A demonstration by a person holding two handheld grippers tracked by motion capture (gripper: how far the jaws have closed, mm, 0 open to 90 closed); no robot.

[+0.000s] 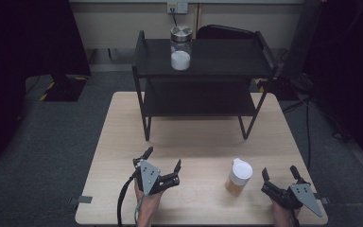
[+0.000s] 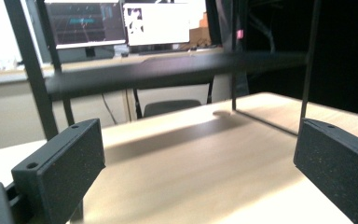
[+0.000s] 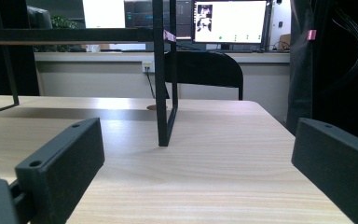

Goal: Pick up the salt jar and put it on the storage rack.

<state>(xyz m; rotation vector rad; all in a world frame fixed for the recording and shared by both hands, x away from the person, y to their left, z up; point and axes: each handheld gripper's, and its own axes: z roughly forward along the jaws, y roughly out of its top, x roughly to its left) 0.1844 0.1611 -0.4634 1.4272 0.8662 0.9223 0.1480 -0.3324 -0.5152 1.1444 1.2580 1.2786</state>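
Cup (image 1: 239, 177) between two gaping hand-held grippers.

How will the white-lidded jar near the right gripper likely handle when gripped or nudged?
The jar looks clear and smooth-walled, so probably rigid but slippery. Its amber filling suggests some weight. Taller than wide, it may tip if pushed high.

Grey carpet (image 1: 52, 142) surrounds the wooden table (image 1: 123, 142); a beige wall (image 1: 113, 28) with an outlet (image 1: 177, 7) spans the top.
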